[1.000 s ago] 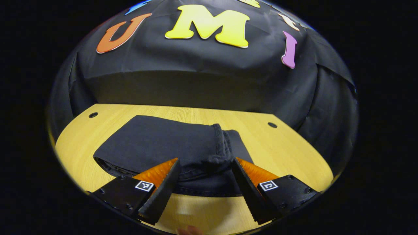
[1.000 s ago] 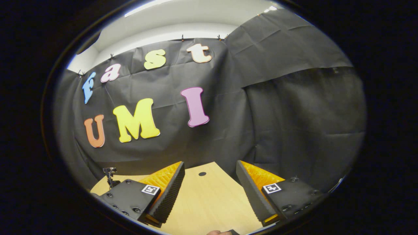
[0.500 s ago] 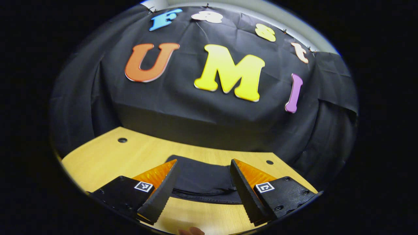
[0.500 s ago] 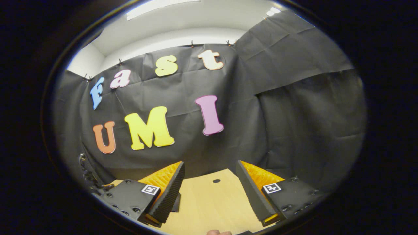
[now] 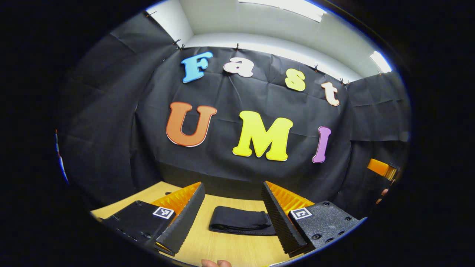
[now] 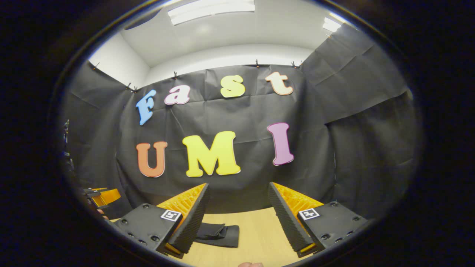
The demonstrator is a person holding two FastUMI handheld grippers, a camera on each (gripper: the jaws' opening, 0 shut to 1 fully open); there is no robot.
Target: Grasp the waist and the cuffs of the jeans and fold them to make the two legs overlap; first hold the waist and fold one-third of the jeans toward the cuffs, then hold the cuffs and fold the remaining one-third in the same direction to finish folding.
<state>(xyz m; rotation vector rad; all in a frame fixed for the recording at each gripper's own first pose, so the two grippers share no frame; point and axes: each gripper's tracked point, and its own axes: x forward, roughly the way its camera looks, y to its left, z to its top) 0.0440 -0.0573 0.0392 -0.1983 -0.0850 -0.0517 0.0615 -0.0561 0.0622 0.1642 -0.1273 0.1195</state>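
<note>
Both grippers, left (image 5: 232,215) and right (image 6: 237,218), hold fingers wide apart, empty, above folded jeans (image 5: 240,224).

The folded jeans (image 5: 240,224) lay low on the wooden table (image 5: 237,248) — the one obstacle there, with bare wood around them. The left gripper (image 5: 233,207) and right gripper (image 6: 238,211) hung above, fingers spread, nothing between them — open air to the wall.

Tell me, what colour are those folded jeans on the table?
The jeans are black, or very dark; the left gripper view shows them best.
</note>
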